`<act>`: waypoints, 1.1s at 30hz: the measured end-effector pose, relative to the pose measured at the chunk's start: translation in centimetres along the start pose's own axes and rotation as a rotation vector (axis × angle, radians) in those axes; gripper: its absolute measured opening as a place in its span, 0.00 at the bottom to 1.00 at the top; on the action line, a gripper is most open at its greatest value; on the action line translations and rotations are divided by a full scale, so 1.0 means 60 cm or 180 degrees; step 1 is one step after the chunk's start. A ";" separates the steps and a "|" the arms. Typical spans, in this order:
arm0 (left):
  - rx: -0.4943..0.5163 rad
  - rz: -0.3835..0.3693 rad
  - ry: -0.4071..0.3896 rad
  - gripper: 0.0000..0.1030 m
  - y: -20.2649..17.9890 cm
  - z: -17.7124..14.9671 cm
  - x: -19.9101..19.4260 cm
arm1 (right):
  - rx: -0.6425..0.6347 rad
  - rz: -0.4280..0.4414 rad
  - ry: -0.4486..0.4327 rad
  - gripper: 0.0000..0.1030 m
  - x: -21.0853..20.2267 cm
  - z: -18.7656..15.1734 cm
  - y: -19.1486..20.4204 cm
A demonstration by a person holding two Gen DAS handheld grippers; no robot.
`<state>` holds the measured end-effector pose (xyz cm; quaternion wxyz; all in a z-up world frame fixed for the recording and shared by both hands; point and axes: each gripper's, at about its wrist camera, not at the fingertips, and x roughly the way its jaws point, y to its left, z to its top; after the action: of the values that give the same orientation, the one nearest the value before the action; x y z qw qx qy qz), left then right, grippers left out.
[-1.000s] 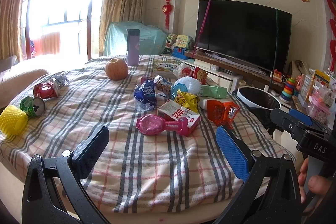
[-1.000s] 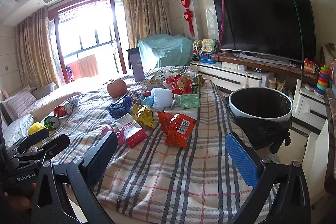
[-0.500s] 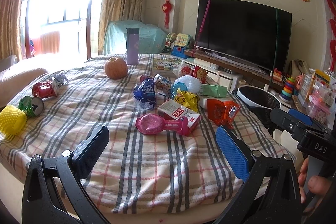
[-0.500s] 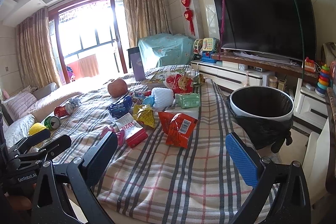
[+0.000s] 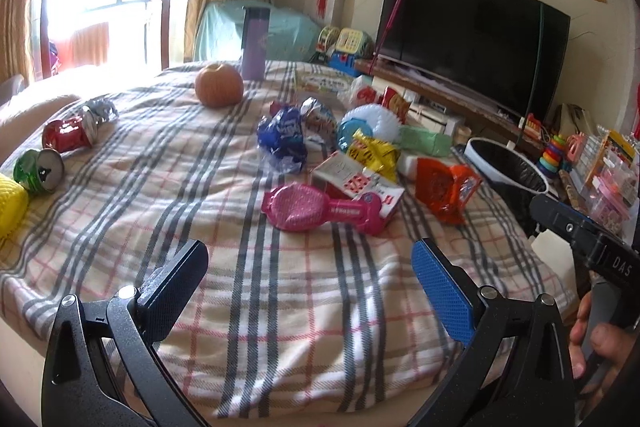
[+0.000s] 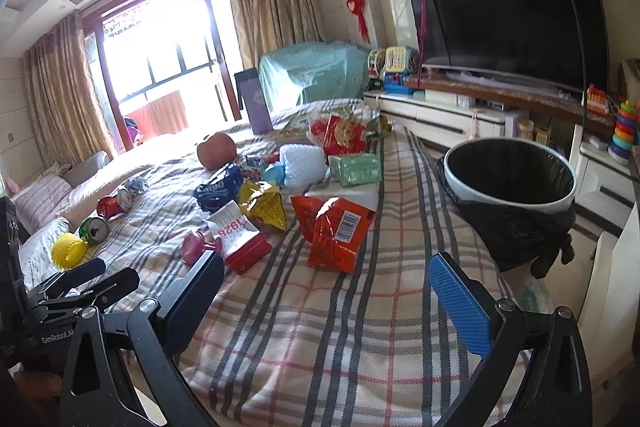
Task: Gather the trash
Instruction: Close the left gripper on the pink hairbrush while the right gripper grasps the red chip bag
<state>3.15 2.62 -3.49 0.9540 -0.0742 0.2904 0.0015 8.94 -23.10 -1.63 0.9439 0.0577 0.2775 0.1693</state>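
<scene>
Trash lies on a plaid-covered table [image 5: 224, 195]: an orange snack bag [image 6: 336, 227], a yellow wrapper [image 6: 266, 205], a blue wrapper [image 5: 284, 139], a red-white carton [image 5: 356, 183], a green pack [image 6: 354, 169], and crushed red [image 5: 68, 135] and green [image 5: 38, 171] cans. A bin [image 6: 508, 183] with a black liner stands right of the table. My left gripper [image 5: 308, 275] is open and empty above the near edge. My right gripper [image 6: 326, 287] is open and empty, short of the orange bag.
A pink plastic toy [image 5: 320, 211], an orange fruit [image 5: 219, 84], a purple bottle [image 5: 255, 43] and a yellow foam net [image 5: 10, 203] also sit on the table. A TV [image 6: 508, 15] on a low cabinet and toy shelves stand to the right.
Both grippers have edged slightly forward toward the trash pile. Both stay open and empty.
</scene>
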 end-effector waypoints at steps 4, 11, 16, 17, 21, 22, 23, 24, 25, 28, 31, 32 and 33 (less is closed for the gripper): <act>-0.0015 -0.0017 0.0106 1.00 0.009 0.002 0.023 | 0.0055 0.0044 0.0143 0.99 0.025 -0.002 -0.009; -0.0069 -0.0045 0.0308 1.00 0.023 0.011 0.066 | 0.0092 0.0055 0.0334 0.99 0.067 0.000 -0.018; -0.0001 0.0023 0.0416 0.99 0.029 0.022 0.098 | 0.0189 0.0094 0.0471 0.94 0.097 0.006 -0.029; 0.0016 0.0028 0.0443 0.99 0.030 0.024 0.104 | 0.0201 0.0101 0.0495 0.94 0.104 0.008 -0.030; 0.0108 -0.0033 0.0562 0.98 0.035 0.034 0.130 | 0.0240 0.0120 0.0581 0.88 0.125 0.013 -0.037; 0.0152 -0.0048 0.0598 0.98 0.035 0.037 0.137 | 0.0247 0.0125 0.0600 0.87 0.130 0.014 -0.037; 0.0190 -0.0059 0.0629 0.97 0.035 0.040 0.144 | 0.0257 0.0134 0.0624 0.87 0.136 0.015 -0.038; 0.0236 -0.0063 0.0658 0.98 0.035 0.043 0.149 | 0.0264 0.0139 0.0643 0.86 0.142 0.015 -0.039; 0.0291 -0.0061 0.0688 0.98 0.034 0.045 0.156 | 0.0276 0.0147 0.0671 0.85 0.149 0.016 -0.041; 0.0441 -0.0094 0.0794 0.98 0.026 0.050 0.174 | 0.0317 0.0168 0.0755 0.81 0.165 0.016 -0.042; 0.0535 -0.0154 0.0840 0.97 0.018 0.054 0.190 | 0.0374 0.0199 0.0820 0.74 0.182 0.016 -0.045; 0.0563 -0.0158 0.0833 0.97 0.015 0.054 0.193 | 0.0386 0.0205 0.0833 0.70 0.186 0.016 -0.046; 0.0597 -0.0162 0.0828 0.90 0.010 0.053 0.196 | 0.0393 0.0207 0.0839 0.62 0.189 0.017 -0.047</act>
<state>14.65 3.19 -7.50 0.9108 0.0083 0.4084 -0.0594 19.22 -21.78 -7.07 0.8880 0.1019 0.4068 0.1885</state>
